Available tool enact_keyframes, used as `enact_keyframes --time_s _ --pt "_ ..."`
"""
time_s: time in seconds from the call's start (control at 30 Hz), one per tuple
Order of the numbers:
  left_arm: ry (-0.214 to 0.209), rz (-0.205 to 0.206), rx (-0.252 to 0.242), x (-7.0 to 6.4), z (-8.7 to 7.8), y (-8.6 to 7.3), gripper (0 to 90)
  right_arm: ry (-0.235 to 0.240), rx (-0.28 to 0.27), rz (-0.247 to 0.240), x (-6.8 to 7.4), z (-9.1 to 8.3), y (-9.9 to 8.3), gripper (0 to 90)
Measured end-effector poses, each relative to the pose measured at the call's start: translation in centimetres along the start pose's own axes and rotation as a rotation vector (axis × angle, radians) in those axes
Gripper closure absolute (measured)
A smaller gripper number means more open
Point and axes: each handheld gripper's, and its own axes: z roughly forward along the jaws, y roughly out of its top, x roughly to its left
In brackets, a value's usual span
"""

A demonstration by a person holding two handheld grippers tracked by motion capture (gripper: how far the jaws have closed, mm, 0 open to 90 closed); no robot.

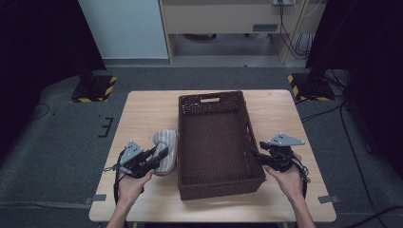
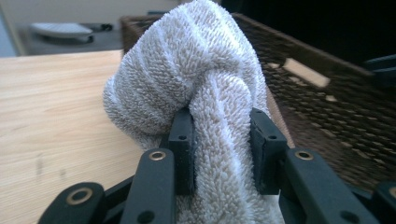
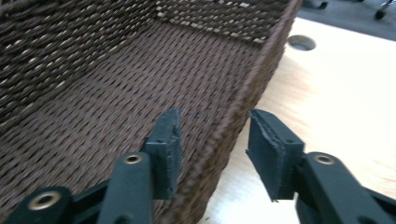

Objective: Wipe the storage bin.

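Jaws of the left gripper (image 2: 222,140) pinch a rolled grey towel (image 2: 196,88) on the desk (image 1: 142,114), just beside the wicker basket (image 1: 216,187). The right gripper (image 3: 212,149) straddles the basket's right wall, jaws spread.

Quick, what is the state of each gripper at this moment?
Left gripper: closed on the rolled towel.
Right gripper: open, its jaws astride the wall of the basket, holding nothing.

A light wooden table (image 1: 142,111) stands on grey carpet (image 1: 62,142), a pale cabinet (image 1: 223,16) beyond.
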Motion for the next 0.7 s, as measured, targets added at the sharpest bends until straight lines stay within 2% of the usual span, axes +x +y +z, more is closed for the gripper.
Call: enact_keyframes --time_s 0.1,0.13,0.2,0.3,0.4,0.47,0.7 --pt "-0.021 0.024 0.027 -1.0 0.4 -0.6 65.5 0.014 0.025 -0.008 0.4 0.0 -0.2 64.5" --pt "-0.021 0.030 0.032 -1.1 0.6 -0.7 65.5 -0.008 0.037 -0.030 0.6 0.1 -0.3 65.9" --pt "-0.013 0.039 0.038 -1.3 1.2 -1.0 65.5 -0.010 0.034 -0.020 0.6 0.1 -0.3 66.8" --pt "-0.014 0.032 0.037 -1.0 1.4 -0.9 65.6 -0.029 0.025 -0.017 0.8 0.2 -0.4 68.0" --pt "0.013 0.040 0.030 -0.8 1.9 -0.8 65.8 -0.046 0.021 -0.020 1.2 0.5 -0.2 68.0" --pt "0.009 0.027 0.032 -0.4 2.1 -0.9 65.8 -0.051 0.015 -0.025 1.3 0.7 -0.2 67.8" --pt "0.030 0.014 0.074 0.2 2.5 -2.8 65.5 -0.046 0.002 -0.025 1.2 0.7 -0.4 66.9"
